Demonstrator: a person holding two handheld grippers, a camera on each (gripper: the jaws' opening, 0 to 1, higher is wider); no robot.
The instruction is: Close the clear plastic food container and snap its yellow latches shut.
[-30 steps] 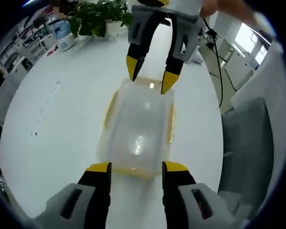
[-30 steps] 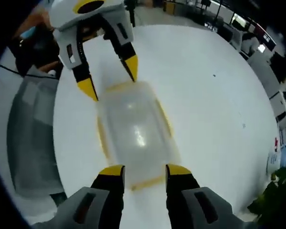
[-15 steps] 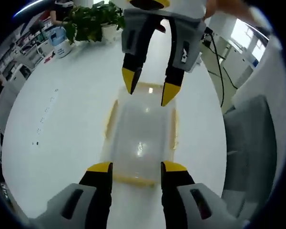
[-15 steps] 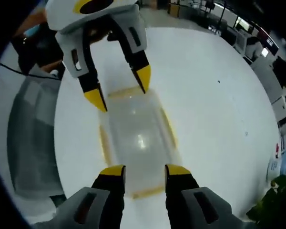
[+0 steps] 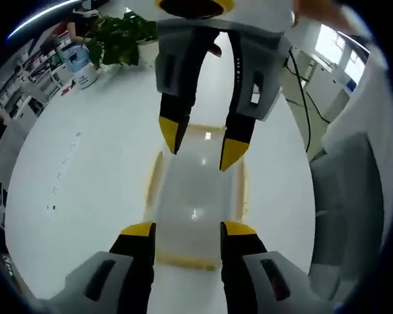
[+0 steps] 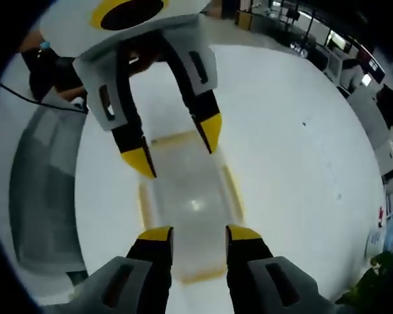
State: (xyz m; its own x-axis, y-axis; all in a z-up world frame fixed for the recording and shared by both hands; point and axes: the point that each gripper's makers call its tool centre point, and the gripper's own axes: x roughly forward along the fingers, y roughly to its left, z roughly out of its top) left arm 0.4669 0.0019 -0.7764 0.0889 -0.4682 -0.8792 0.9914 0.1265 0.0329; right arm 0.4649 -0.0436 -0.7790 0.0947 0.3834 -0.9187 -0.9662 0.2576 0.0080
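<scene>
Left gripper (image 5: 184, 228), nearest in its own view: jaws spread apart, nothing held, tips poised at the near short end of the clear container (image 5: 195, 203). Right gripper (image 6: 200, 233) likewise released and empty in its view, tips at the opposite short end of the same container (image 6: 191, 210). Each shows in the other's view, coming down over the far end.

The container lies flat on the white table (image 5: 85, 176), lid already on, between the two grippers.

Risks, as I judge them: the box is light and the table smooth, so an off-centre press on one end could skate it away or tip the other end up. A jaw tip sliding off a latch could leave it half seated. With both tools crowding one small box, they could knock together.

Count: one container; four yellow latches, one per side, including the near latch (image 5: 177, 261) and a side latch (image 5: 152, 180); whether any is snapped I cannot tell. Two grippers. Beyond, one potted plant (image 5: 114, 39) and one grey chair (image 5: 347, 203).
</scene>
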